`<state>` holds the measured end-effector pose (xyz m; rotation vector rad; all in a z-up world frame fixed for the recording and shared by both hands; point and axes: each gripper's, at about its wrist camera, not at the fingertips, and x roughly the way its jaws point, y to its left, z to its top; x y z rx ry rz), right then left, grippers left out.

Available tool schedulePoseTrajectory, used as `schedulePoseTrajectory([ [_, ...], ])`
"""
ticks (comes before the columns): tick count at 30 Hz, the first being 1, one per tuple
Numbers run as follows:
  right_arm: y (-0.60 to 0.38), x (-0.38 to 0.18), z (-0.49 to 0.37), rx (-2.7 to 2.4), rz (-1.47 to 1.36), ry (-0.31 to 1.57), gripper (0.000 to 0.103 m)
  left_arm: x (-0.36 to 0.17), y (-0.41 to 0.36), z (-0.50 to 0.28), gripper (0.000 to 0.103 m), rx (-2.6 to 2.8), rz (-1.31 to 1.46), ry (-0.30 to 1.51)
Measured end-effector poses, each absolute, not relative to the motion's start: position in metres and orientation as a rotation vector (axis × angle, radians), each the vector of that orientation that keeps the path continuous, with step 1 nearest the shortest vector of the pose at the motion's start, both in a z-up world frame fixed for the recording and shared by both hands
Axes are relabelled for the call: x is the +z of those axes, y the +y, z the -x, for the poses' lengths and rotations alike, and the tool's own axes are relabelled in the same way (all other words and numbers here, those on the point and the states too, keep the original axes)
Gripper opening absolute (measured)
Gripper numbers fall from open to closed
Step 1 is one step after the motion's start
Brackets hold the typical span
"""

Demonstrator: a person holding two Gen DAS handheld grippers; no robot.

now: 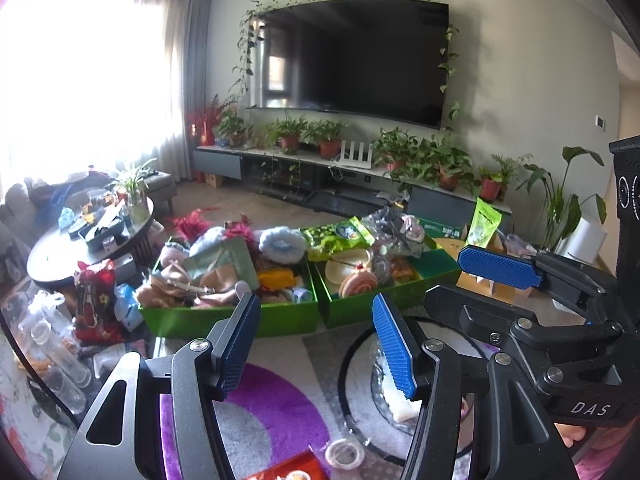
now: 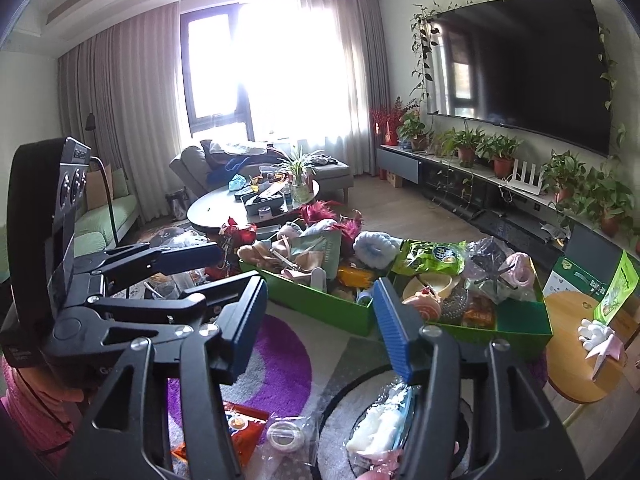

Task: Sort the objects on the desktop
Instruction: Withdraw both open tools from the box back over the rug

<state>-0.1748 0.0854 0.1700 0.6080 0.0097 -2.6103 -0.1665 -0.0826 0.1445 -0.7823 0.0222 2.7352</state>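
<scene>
Both the left gripper [image 1: 316, 344] and right gripper [image 2: 320, 328] hover open-fingered and empty above the rug, probably choosing what to drop into the green boxes [image 1: 240, 320] next.

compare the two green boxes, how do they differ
The left box holds mostly soft things: plush toys, a blue puff, a grey-green bag. The right box holds snack packets, a swirl cake toy and plastic-wrapped items. The right box has an inner divider with a bare corner section; the left box shows none. Both are open, bright green, heaped full and side by side on the rug.
</scene>
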Motion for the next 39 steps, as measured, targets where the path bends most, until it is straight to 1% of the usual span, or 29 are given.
schedulePoseTrajectory([
  [7,0.089,0.14,0.171,-2.573,-0.694,-0.033,0.055,0.108,-0.084,0.159,0.059,2.68,0.872,-0.042],
  [12,0.09,0.108,0.17,-2.539,-0.796,-0.068,0.055,0.079,-0.081,0.154,0.059,2.654,0.932,-0.032],
  [16,0.091,0.092,0.173,-2.526,-0.855,-0.083,0.055,0.061,-0.08,0.154,0.059,2.624,0.982,-0.061],
  [20,0.093,0.081,0.174,-2.513,-0.895,-0.102,0.055,0.048,-0.079,0.151,0.059,2.605,1.019,-0.069],
  [29,0.093,0.056,0.173,-2.47,-0.993,-0.133,0.055,0.02,-0.07,0.147,0.059,2.549,1.089,-0.029],
  [33,0.095,0.044,0.175,-2.448,-1.027,-0.162,0.055,0.011,-0.072,0.147,0.059,2.533,1.112,-0.051],
  [35,0.096,0.04,0.175,-2.442,-1.042,-0.171,0.053,0.007,-0.074,0.147,0.059,2.526,1.122,-0.06],
  [39,0.097,0.03,0.177,-2.416,-1.083,-0.191,0.045,0.0,-0.073,0.147,0.059,2.514,1.149,-0.055],
])
